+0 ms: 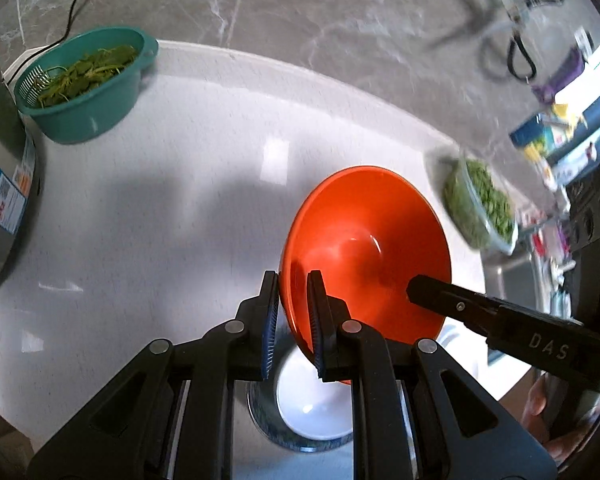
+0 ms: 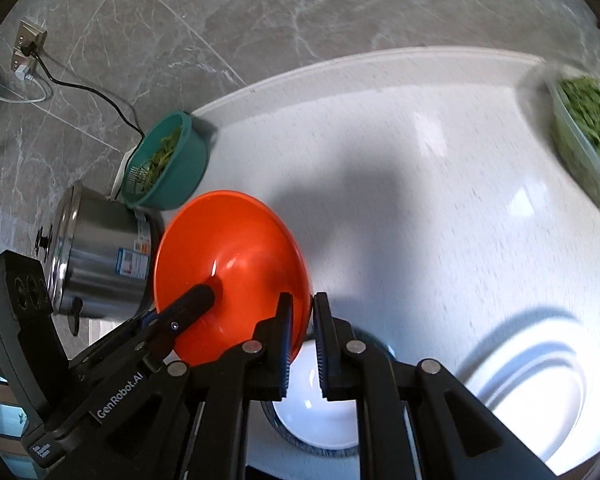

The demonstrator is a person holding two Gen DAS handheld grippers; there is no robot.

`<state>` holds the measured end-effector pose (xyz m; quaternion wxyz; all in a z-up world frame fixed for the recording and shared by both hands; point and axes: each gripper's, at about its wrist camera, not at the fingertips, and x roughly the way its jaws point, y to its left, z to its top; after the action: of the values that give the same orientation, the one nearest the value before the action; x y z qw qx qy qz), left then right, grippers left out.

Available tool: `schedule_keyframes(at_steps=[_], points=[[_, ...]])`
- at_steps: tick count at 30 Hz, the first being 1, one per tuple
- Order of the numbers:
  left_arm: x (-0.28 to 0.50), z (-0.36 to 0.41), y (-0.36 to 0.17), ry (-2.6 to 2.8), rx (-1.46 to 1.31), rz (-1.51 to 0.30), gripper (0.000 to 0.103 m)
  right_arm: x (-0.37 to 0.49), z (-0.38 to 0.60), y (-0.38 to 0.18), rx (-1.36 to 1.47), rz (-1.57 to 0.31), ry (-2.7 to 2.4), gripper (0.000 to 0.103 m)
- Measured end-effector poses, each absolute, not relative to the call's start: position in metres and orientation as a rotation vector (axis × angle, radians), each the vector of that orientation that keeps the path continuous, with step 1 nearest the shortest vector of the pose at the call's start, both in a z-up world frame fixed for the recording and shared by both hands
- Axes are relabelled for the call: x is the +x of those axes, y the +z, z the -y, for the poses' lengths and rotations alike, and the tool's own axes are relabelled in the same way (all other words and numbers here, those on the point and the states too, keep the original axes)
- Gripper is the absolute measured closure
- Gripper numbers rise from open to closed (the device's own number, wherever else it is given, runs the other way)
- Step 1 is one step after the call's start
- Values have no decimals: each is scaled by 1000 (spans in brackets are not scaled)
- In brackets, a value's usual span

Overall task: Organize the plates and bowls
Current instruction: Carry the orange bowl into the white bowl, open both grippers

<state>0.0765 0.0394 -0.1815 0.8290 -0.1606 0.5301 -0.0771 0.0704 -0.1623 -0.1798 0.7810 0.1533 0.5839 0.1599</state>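
Orange bowl (image 1: 364,240), one in number, hangs tilted above the white counter (image 1: 160,200), its rim pinched on opposite sides by two claws: the left gripper (image 1: 294,304) clamps the rim nearest its own camera, and the right gripper (image 2: 302,320) clamps the opposite rim. Directly beneath both claws sits one white bowl (image 1: 316,404) with a blue patterned outside. Beyond the claws the counter lies open up to its raised back edge at the grey marbled wall. Bordering items, each well apart from the claws: one teal colander (image 1: 86,84) of greens, one steel pot (image 2: 96,256), one clear container (image 2: 584,140) of greens, and one white plate (image 2: 540,384) just beside the right gripper.
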Motion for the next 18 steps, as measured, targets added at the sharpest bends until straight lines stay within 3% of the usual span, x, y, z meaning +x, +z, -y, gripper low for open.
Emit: schedule_keyframes(at_steps=[18], points=[[3,-9,-235,-247,-250,-1253,90,9,185,-235,409,-1390,277,90]])
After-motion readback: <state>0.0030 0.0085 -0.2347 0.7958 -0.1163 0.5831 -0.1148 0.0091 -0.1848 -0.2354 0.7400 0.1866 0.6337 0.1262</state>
